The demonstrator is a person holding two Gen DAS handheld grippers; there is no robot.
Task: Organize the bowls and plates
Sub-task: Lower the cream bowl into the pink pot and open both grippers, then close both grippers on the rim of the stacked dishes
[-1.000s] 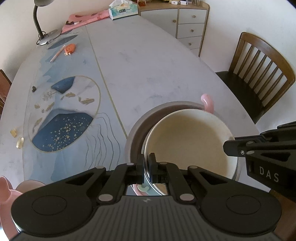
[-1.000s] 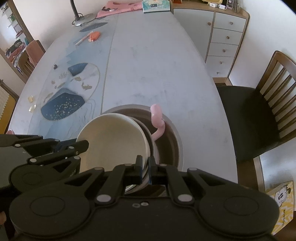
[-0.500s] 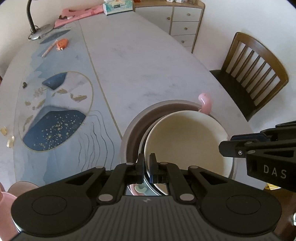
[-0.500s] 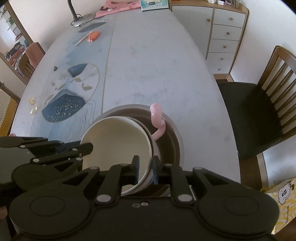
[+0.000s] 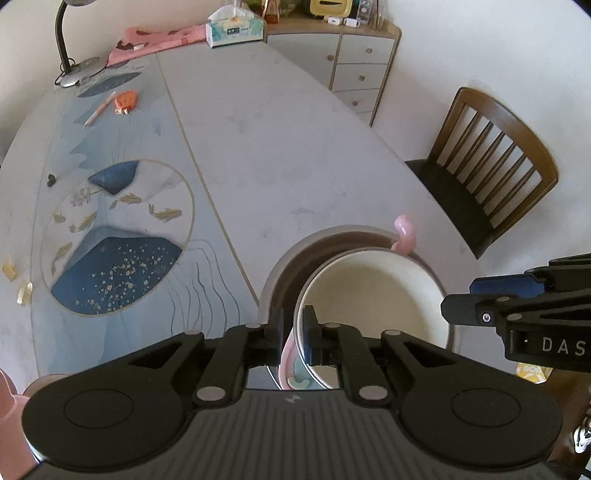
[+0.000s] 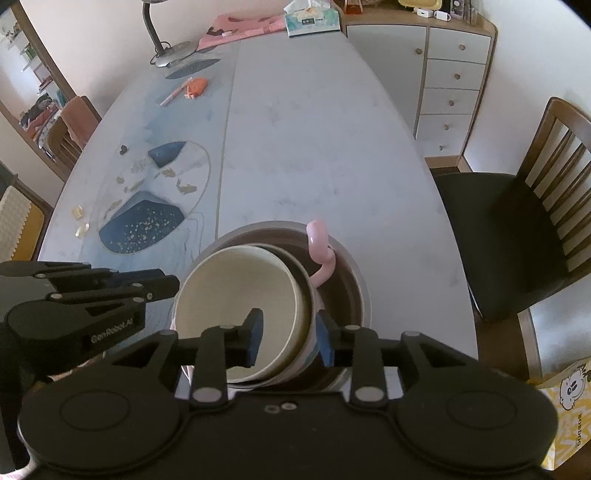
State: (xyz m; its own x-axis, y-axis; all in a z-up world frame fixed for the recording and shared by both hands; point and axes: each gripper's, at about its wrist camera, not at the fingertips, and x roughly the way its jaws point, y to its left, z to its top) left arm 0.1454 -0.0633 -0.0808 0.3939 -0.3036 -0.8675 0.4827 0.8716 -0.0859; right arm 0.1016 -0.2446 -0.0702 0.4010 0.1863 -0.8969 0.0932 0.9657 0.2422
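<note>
A cream bowl (image 5: 373, 295) sits nested inside a pink flamingo-handled bowl (image 5: 404, 236), which sits in a wide brown dish (image 5: 295, 258) near the table's front edge. My left gripper (image 5: 293, 328) is open, its jaws a little apart astride the cream bowl's near rim. My right gripper (image 6: 290, 334) is open wide, its fingers either side of the cream bowl's (image 6: 240, 306) right rim. The pink handle (image 6: 319, 243) curls up behind, above the brown dish (image 6: 343, 280).
The oval grey table (image 5: 277, 147) has a blue fish-pattern mat (image 5: 110, 236), a desk lamp (image 5: 74, 70), a tissue box (image 5: 234, 31) and an orange item with a pen (image 5: 123, 101) at the far end. A wooden chair (image 6: 517, 240) and a drawer cabinet (image 6: 450, 81) stand right. Another pink dish (image 5: 11, 402) lies at bottom left.
Both grippers have opened and let go of the cream bowl's rim, the right one widely and the left only a little. The bowl stack stays in the brown dish.
</note>
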